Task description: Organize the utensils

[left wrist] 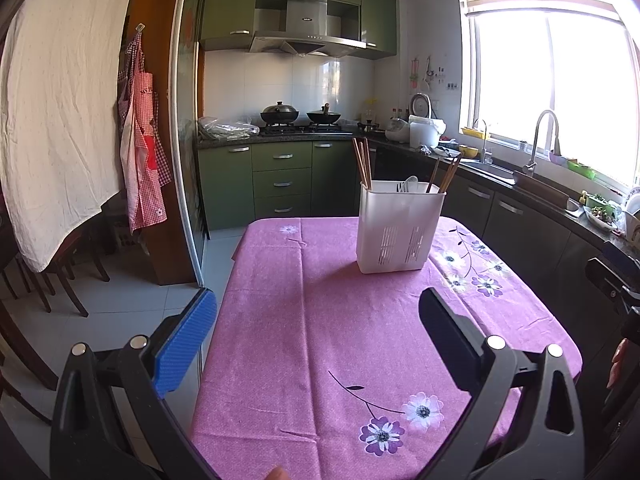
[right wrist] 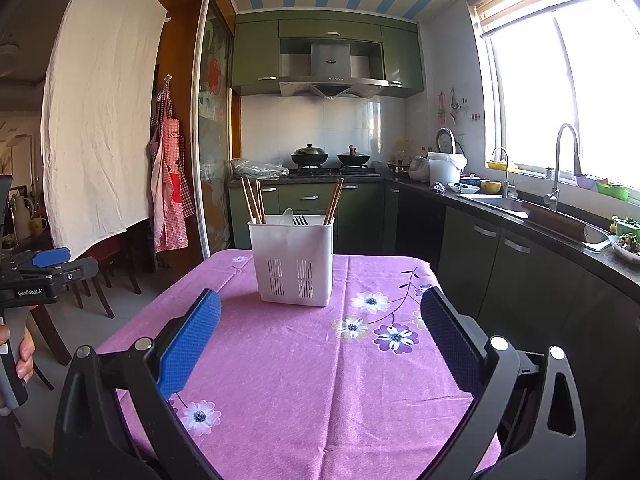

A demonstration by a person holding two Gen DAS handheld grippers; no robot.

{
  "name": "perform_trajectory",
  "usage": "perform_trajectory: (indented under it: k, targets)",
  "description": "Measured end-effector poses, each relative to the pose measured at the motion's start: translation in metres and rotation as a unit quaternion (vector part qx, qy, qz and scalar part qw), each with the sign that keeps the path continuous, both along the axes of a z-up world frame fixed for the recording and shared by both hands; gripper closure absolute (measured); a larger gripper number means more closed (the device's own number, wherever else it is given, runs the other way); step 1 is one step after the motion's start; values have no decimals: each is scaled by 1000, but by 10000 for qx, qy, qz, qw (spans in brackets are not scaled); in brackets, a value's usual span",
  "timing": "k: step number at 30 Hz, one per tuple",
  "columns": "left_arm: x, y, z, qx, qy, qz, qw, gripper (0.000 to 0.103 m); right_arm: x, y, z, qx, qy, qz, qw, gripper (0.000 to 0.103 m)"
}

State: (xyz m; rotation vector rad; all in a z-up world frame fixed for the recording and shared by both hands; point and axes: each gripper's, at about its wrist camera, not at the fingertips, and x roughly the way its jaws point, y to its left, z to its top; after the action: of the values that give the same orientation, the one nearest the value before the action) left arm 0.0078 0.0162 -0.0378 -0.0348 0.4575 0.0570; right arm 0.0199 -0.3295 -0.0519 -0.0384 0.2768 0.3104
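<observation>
Looking along both claws, we see a white caddy (left wrist: 400, 228) standing upright on the pink flowered cloth (left wrist: 320, 340) of the counter, toward the upper centre of each frame. Chopsticks (left wrist: 363, 162) lean out of its left end, more chopsticks (left wrist: 448, 174) out of its right, and between them a white spoon (left wrist: 410, 182) and a fork (right wrist: 300, 220) just clear the rim. Our left claw (left wrist: 318, 314) hangs wide open above the cloth with nothing between its pads, well short of the caddy. Our right claw (right wrist: 320, 312) is likewise spread and empty, with the caddy sitting in the gap above it. At the left edge of the right view the other claw shows too.
</observation>
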Motion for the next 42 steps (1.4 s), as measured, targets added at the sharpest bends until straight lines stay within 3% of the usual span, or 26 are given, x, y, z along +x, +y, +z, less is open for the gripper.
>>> perform_trajectory:
  k: [42]
  targets:
    - [1, 1, 2, 42, 29, 100, 9999, 7, 8, 3, -9, -91, 127, 84, 9998, 5]
